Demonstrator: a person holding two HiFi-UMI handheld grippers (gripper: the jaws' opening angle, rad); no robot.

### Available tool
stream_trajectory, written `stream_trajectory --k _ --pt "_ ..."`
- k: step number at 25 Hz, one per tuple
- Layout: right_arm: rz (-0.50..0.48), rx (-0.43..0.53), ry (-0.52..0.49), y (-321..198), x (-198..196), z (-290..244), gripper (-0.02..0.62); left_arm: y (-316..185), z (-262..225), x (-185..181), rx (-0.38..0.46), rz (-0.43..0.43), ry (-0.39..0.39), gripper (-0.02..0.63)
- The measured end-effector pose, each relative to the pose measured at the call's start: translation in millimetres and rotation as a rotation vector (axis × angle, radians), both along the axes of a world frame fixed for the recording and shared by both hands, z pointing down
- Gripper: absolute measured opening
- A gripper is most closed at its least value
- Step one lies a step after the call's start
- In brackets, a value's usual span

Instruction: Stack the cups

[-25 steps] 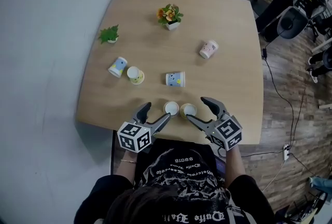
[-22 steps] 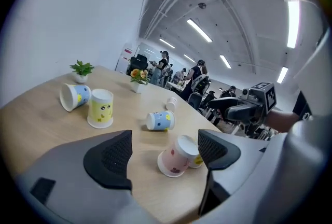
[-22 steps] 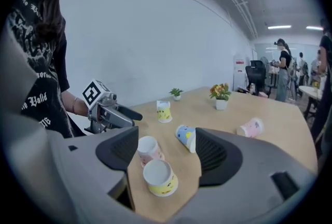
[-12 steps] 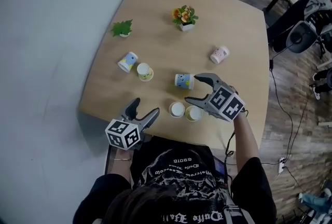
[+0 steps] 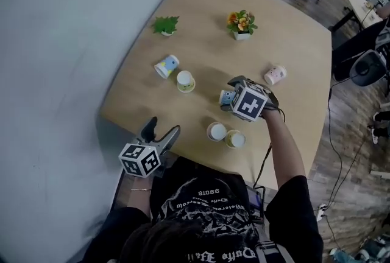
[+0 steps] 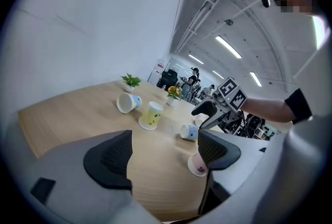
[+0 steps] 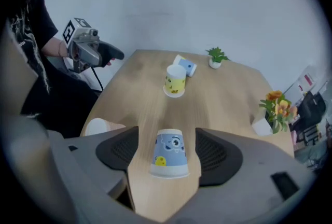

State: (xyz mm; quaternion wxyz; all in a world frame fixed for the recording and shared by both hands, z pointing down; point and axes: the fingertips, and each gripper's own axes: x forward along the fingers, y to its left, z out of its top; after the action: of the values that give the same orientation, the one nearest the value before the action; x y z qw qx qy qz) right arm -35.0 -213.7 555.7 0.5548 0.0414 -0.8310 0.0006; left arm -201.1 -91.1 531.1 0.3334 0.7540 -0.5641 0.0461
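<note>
Six cups are spread over the table [image 5: 207,24], none nested yet, so stacking looks barely begun. The right gripper [image 5: 230,95] has its jaws spread on either side of the blue cup [image 7: 169,158], which stands mid-table and seems to lie on its side with the rim toward the camera, though the angle makes that hard to confirm. Neither pad appears to be pressing on it. The main risk is in the closing. If one pad meets the cup first, a cup on its side could roll or skid away. Its tapered wall could also slip out of the grip, and a hard squeeze would probably dent the thin paper. The reaching forearm passes just beside the two cups [image 5: 216,131] [image 5: 235,139] near the front edge, and a careless pull back might knock them over or off. The left gripper [image 5: 163,128] hangs at the near edge, jaws wide apart with nothing between them.
</note>
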Motion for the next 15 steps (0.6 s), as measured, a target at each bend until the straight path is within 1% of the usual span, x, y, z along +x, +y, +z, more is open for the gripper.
stream_trajectory --k 3,7,9,11,15 --pt "-0.039 -0.032 0.093 -2.5 -4.6 16.0 0.356 8.3 0.2 -11.8 -0.016 -0.030 -0.019 0.407" --pt "-0.073 -0.078 0.189 -4.0 -10.6 40.0 0.356 19.1 5.7 -25.6 -0.042 -0.051 -0.054 0.407" --pt "-0.096 -0.078 0.223 -4.6 -13.6 49.3 0.354 23.6 8.0 -32.2 -0.052 -0.066 -0.061 0.407" --pt "-0.112 -0.068 0.265 -5.9 -13.1 57.2 0.324 27.2 9.8 -38.8 -0.061 -0.080 -0.064 0.407" --pt "-0.156 -0.085 0.399 -4.9 0.2 73.6 0.324 30.5 12.5 -50.1 -0.069 -0.097 -0.078 0.407"
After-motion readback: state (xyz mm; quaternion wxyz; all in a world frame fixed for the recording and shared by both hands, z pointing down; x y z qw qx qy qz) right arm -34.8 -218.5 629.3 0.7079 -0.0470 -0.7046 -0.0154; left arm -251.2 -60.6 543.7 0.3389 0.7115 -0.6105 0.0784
